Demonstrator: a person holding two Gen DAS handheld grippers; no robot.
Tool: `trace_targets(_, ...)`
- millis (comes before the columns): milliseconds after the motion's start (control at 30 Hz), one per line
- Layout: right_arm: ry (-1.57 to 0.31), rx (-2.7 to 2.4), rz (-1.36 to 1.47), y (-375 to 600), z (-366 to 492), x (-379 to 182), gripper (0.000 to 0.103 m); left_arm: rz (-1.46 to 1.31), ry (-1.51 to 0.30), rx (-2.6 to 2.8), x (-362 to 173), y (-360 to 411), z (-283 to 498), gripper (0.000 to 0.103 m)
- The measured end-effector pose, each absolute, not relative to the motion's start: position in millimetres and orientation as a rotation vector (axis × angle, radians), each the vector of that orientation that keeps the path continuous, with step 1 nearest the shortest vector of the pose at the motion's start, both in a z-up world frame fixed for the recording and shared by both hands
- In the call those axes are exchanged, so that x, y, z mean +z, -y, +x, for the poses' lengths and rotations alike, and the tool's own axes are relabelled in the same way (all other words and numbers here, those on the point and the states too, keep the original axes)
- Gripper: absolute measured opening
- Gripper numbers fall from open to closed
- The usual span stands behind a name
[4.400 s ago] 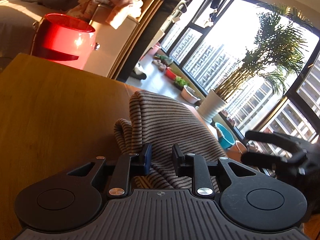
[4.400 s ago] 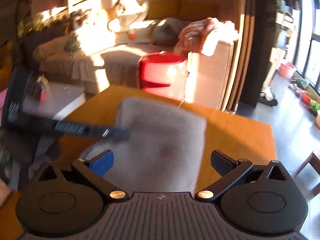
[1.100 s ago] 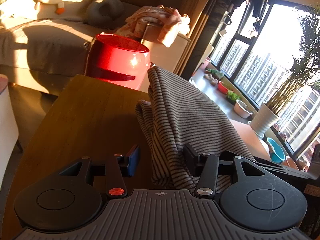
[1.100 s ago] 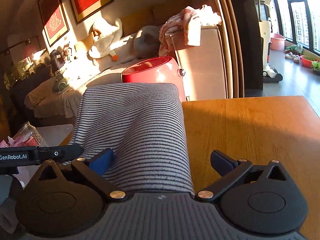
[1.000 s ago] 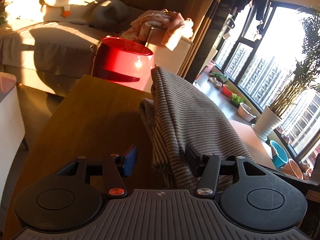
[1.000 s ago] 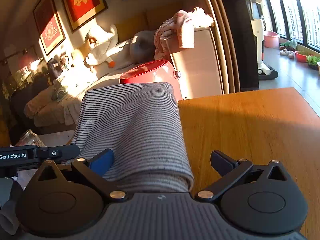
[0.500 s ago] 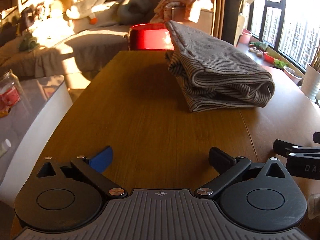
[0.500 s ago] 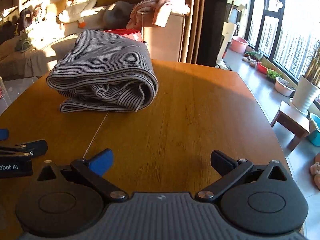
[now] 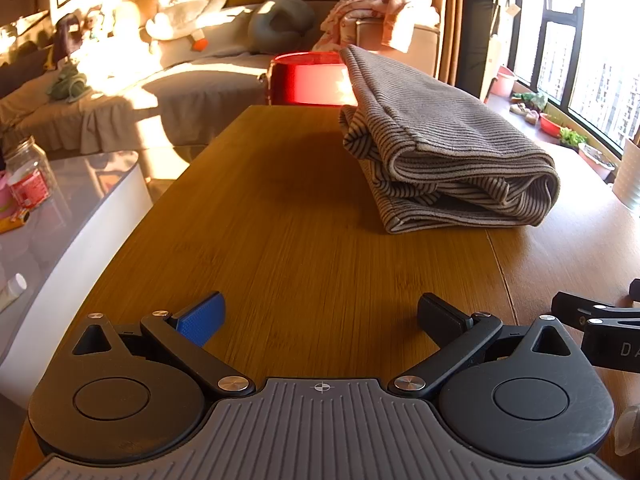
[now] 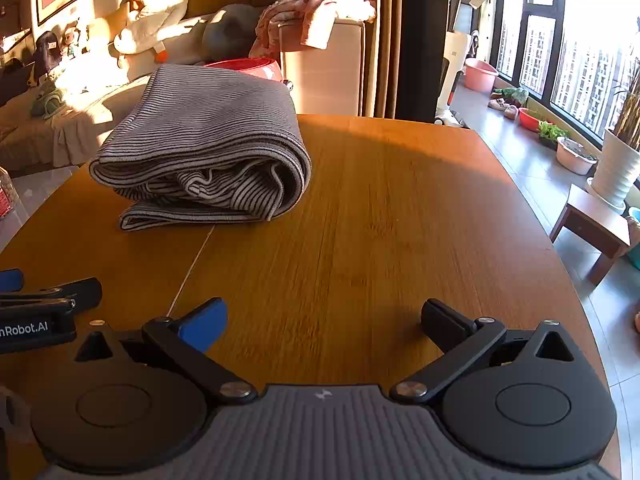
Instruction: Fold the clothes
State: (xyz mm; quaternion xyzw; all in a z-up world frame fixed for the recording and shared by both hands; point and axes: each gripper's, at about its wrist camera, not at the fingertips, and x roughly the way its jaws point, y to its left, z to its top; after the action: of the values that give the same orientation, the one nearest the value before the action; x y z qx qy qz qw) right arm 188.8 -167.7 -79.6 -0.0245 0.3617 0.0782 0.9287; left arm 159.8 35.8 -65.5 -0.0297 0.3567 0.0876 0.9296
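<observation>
On the room side, beyond the table: a sofa (image 9: 208,68) in low sunlight, with a white plush goose (image 9: 188,4) and a grey neck pillow (image 9: 280,20) on it.
Window wall: tall dark-framed panes (image 10: 560,48) along the right, with basins and potted plants on the floor beneath them.
Table: a wooden table (image 9: 304,240) fills the middle of both views, its grain running away from the cameras; a thin seam crosses its top.
Cabinet: a pale cabinet (image 10: 332,72) stands past the far table edge, with pink clothes (image 10: 308,8) heaped on top.
Striped garment: the folded striped garment (image 9: 440,140) lies on the far half of the table as a thick bundle, rolled edge and loose layers facing the cameras; nothing touches it.
Red tub: a red tub (image 9: 308,78) sits just behind the garment, off the table's far end, partly hidden by it.
Left gripper: the left gripper (image 9: 320,316) hovers over bare wood near the close edge, jaws spread wide with nothing between them, well apart from the garment.
Right gripper: the right gripper (image 10: 324,320) is level with it and just beside it, jaws likewise wide and empty.
Side table: a glass jar (image 9: 28,176) stands on a pale low surface left of the table.
</observation>
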Motion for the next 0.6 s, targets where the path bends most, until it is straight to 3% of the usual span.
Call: trace_targets(600,-0.741,0.160,-0.051,168.8,188.6,-79.6,0.103,-0.065,-0.727,0.180,-66.8,-36.3,158.8,0.103)
